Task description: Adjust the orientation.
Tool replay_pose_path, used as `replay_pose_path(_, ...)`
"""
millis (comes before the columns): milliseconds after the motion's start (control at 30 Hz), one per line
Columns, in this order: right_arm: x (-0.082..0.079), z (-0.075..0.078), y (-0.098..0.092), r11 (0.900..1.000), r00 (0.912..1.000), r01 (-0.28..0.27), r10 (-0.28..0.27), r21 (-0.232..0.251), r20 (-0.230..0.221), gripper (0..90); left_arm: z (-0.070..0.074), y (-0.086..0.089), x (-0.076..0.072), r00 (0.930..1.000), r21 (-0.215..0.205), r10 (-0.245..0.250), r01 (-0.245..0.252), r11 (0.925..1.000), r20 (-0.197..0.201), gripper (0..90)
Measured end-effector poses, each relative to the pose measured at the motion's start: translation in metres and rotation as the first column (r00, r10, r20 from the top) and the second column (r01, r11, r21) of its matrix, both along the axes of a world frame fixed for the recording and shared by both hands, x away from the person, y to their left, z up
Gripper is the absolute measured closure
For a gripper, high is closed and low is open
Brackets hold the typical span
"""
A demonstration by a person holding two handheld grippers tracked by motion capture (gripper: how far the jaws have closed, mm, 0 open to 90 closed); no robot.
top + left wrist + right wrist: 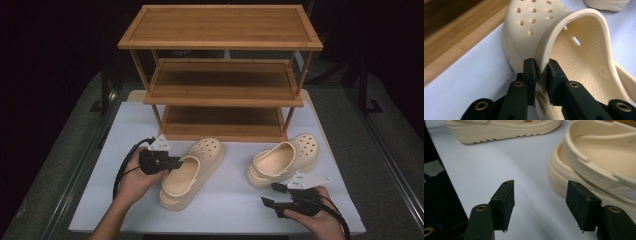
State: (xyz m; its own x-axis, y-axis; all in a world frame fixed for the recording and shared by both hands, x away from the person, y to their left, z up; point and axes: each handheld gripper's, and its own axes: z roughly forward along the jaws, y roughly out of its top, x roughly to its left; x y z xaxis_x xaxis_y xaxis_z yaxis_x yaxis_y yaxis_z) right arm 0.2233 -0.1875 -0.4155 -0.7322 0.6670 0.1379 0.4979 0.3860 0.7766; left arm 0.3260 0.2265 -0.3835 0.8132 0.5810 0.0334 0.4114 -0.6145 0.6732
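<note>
A white tabletop [125, 150] is carrying a three-tier bamboo shoe rack [220, 27] at its far edge, with two cream clogs, the left clog [192, 172] and the right clog [285, 160], lying just before it.

Between the black jaws of the left gripper [541, 72], a cream clog [564, 37] is showing round holes and a dimpled insole. Just right of the right gripper's [541, 202] black jaws, a second cream clog [599, 162] is lying on the white table [524, 165].
</note>
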Motion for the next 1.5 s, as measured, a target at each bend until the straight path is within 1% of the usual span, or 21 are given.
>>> replay_pose_path(33, -0.001, 0.0, -0.003, 1.0, 1.0, 0.008, -0.008, -0.002, 0.0, 39.1, 0.0, 0.0, 0.0, 0.9999, 0.008, 0.008, -0.008, 0.9999, 0.014, 81.9)
replay_pose_path(167, -0.003, -0.001, -0.012, 1.0, 0.9995, 0.03, -0.03, 0.0, 0.001, 39.1, 0.001, 0.001, 0.0, 0.9991, 0.023, 0.025, -0.026, 0.9994, 0.034, 83.8)
replay_pose_path(200, -0.005, -0.001, -0.018, 0.999, 0.999, 0.044, -0.044, 0.0, 0.0, 39.1, 0.0, 0.004, 0.002, 0.9991, 0.015, 0.031, -0.031, 0.9994, 0.029, 84.1)
replay_pose_path(300, -0.006, -0.001, -0.023, 0.998, 0.9982, 0.06, -0.06, -0.004, -0.003, 39.1, 0.0, 0.007, 0.003, 0.999, 0.001, 0.037, -0.037, 0.9993, 0.023, 84.3)
replay_pose_path(533, -0.008, -0.006, -0.043, 0.993, 0.9927, 0.12, -0.12, -0.021, -0.008, 39.0, 0.006, 0.02, 0.002, 0.9963, -0.026, 0.075, -0.074, 0.9969, 0.041, 84.7)
replay_pose_path(633, -0.008, -0.008, -0.052, 0.989, 0.9892, 0.145, -0.146, -0.028, -0.016, 38.4, 0.009, 0.029, 0.001, 0.9933, -0.036, 0.101, -0.1, 0.9944, 0.055, 84.7)
replay_pose_path(667, -0.007, -0.009, -0.058, 0.986, 0.9866, 0.161, -0.162, -0.04, -0.017, 38.2, 0.009, 0.036, 0.0, 0.9907, -0.05, 0.124, -0.121, 0.9913, 0.055, 84.7)
replay_pose_path(767, -0.006, -0.011, -0.064, 0.983, 0.9837, 0.178, -0.179, -0.051, -0.015, 37.6, 0.009, 0.043, -0.002, 0.9885, -0.055, 0.142, -0.139, 0.9887, 0.053, 84.7)
replay_pose_path(800, -0.005, -0.013, -0.069, 0.977, 0.9788, 0.203, -0.204, -0.068, -0.016, 37.1, 0.008, 0.049, -0.003, 0.9856, -0.056, 0.161, -0.158, 0.9858, 0.052, 84.6)
replay_pose_path(867, -0.004, -0.015, -0.072, 0.975, 0.9772, 0.21, -0.212, -0.076, -0.015, 36.8, 0.007, 0.053, -0.004, 0.9836, -0.054, 0.172, -0.169, 0.9841, 0.053, 84.6)
replay_pose_path(967, 0.0, -0.019, -0.083, 0.961, 0.9653, 0.259, -0.261, -0.1, -0.01, 36.2, 0.006, 0.063, -0.008, 0.9771, -0.056, 0.206, -0.203, 0.9775, 0.052, 84.6)
replay_pose_path(1000, 0.001, -0.02, -0.086, 0.956, 0.9613, 0.273, -0.275, -0.107, -0.006, 36.2, 0.006, 0.07, -0.01, 0.9724, -0.056, 0.226, -0.223, 0.9733, 0.058, 84.6)
replay_pose_path(1033, 0.001, -0.02, -0.086, 0.956, 0.9613, 0.273, -0.275, -0.107, -0.006, 36.2, 0.006, 0.07, -0.01, 0.9724, -0.056, 0.226, -0.223, 0.9733, 0.058, 84.6)
replay_pose_path(1100, 0.003, -0.022, -0.091, 0.949, 0.9555, 0.293, -0.295, -0.116, -0.001, 35.7, 0.005, 0.077, -0.013, 0.9676, -0.054, 0.245, -0.242, 0.9689, 0.061, 84.6)
replay_pose_path(1167, 0.005, -0.024, -0.095, 0.94, 0.9479, 0.316, -0.319, -0.128, 0.003, 35.0, 0.005, 0.083, -0.016, 0.9635, -0.048, 0.26, -0.257, 0.9652, 0.065, 84.6)
replay_pose_path(1200, 0.007, -0.026, -0.098, 0.932, 0.9409, 0.337, -0.339, -0.138, 0.009, 34.0, 0.004, 0.085, -0.017, 0.9616, -0.047, 0.267, -0.264, 0.9634, 0.065, 84.6)
replay_pose_path(1233, 0.007, -0.026, -0.098, 0.932, 0.9409, 0.337, -0.339, -0.138, 0.009, 34.0, 0.003, 0.088, -0.019, 0.9599, -0.048, 0.273, -0.27, 0.9617, 0.065, 84.6)
replay_pose_path(1267, 0.008, -0.027, -0.101, 0.922, 0.9329, 0.359, -0.359, -0.143, 0.022, 32.9, 0.002, 0.09, -0.021, 0.959, -0.049, 0.277, -0.274, 0.9605, 0.061, 84.5)
replay_pose_path(1300, 0.008, -0.027, -0.101, 0.922, 0.9329, 0.359, -0.359, -0.143, 0.022, 32.9, 0.001, 0.092, -0.022, 0.9576, -0.05, 0.282, -0.279, 0.9588, 0.059, 84.5)
replay_pose_path(1400, 0.009, -0.029, -0.104, 0.913, 0.9252, 0.379, -0.378, -0.15, 0.032, 32.3, -0.003, 0.095, -0.025, 0.9555, -0.063, 0.29, -0.287, 0.9559, 0.053, 84.4)
replay_pose_path(1500, 0.01, -0.033, -0.106, 0.906, 0.9203, 0.389, -0.39, -0.167, 0.028, 31.6, -0.004, 0.095, -0.027, 0.9568, -0.065, 0.286, -0.282, 0.9571, 0.053, 84.0)
